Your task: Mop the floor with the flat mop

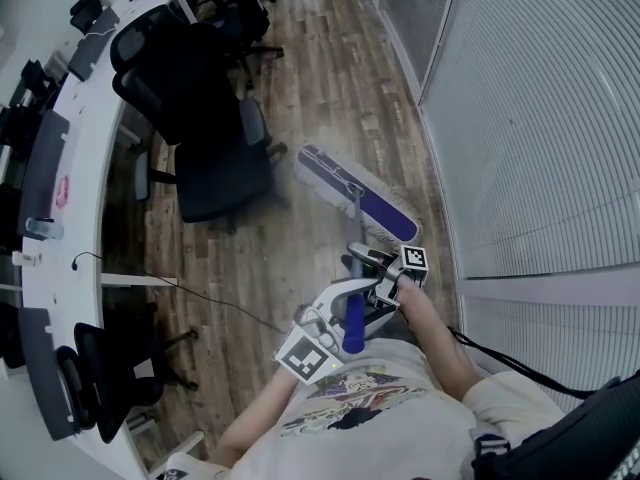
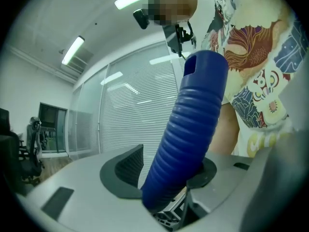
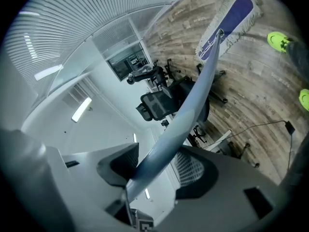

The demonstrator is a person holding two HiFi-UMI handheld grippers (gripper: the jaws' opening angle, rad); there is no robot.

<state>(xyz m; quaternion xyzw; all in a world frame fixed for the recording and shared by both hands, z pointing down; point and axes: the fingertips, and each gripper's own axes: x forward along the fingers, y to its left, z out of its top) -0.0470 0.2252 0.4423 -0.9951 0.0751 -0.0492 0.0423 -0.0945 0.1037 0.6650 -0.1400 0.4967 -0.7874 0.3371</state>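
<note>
The flat mop head (image 1: 357,194), purple with a white fringe, lies on the wooden floor beside the slatted glass wall; it also shows at the top right of the right gripper view as mop head (image 3: 231,22). Its grey pole (image 3: 186,113) runs back between the jaws of my right gripper (image 3: 154,170), which is shut on it. My left gripper (image 2: 166,178) is shut on the ribbed blue handle grip (image 2: 189,129) at the pole's top end. In the head view the right gripper (image 1: 385,280) sits just ahead of the left gripper (image 1: 340,323) on the blue grip (image 1: 353,328).
A black office chair (image 1: 205,138) stands left of the mop head, by the long curved white desk (image 1: 75,168). A second chair (image 1: 110,373) sits near left. A thin cable (image 1: 200,293) crosses the floor. The slatted wall (image 1: 530,118) bounds the right side. Green shoes (image 3: 280,41) show on the floor.
</note>
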